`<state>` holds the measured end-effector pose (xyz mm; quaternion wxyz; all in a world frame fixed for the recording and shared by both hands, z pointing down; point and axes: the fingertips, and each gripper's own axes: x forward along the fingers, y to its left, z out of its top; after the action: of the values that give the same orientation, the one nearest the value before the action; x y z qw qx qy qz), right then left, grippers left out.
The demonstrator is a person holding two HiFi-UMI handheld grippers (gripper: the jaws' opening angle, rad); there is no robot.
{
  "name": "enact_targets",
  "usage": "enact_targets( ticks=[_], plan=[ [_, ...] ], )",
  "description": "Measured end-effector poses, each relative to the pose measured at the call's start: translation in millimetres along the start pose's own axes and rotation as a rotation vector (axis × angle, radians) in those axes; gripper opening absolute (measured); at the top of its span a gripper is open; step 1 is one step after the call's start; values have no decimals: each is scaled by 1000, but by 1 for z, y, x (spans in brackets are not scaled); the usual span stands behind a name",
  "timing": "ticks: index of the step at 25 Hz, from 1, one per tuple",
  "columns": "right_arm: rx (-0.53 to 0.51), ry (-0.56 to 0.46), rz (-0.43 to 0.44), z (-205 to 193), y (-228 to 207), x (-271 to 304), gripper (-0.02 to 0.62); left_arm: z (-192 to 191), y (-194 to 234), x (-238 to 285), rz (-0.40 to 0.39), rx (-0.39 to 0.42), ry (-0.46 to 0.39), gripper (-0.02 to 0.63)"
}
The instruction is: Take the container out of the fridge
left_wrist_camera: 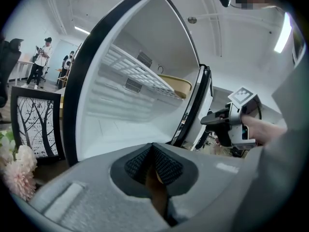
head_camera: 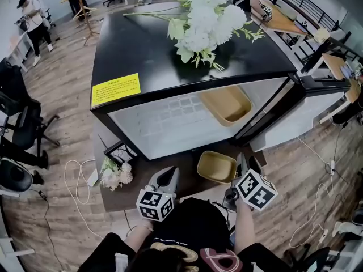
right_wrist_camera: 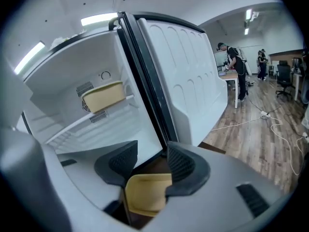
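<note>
1. One fridge point(head_camera: 147, 44), black-topped, stands with its single door point(head_camera: 295, 118) swung open to the right.
2. Two tan containers: one point(head_camera: 226, 103) sits on the wire shelf point(head_camera: 170, 115) inside the fridge, at its right end near the door; the other point(head_camera: 216, 166) lies on the floor just in front of the fridge.
3. Two grippers, both in front of the fridge. The left gripper point(left_wrist_camera: 153, 164) has its jaws closed together with nothing between them. The right gripper point(right_wrist_camera: 152, 161) has its jaws spread apart; the floor container shows below the gap, untouched by the pads.
4. One yellow sticker point(head_camera: 115, 89) and one bunch of white flowers point(head_camera: 207, 18) lie on the fridge top.
5. One framed picture point(head_camera: 116, 151) and a second, smaller bunch of flowers point(head_camera: 113, 174) rest on the floor to the left.
</note>
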<state>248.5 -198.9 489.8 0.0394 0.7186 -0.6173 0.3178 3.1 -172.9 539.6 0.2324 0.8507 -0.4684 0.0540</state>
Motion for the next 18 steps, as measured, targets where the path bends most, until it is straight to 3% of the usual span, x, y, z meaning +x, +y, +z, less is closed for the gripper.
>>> enact_targets(
  ticks=[9,18],
  plan=[
    [107,-145,83,67,38,-22,190,2,7,-8,-16,14,23,8],
    [120,-221,127,115,74,-17,190,0,20,-19,3,9,29,8]
  ],
)
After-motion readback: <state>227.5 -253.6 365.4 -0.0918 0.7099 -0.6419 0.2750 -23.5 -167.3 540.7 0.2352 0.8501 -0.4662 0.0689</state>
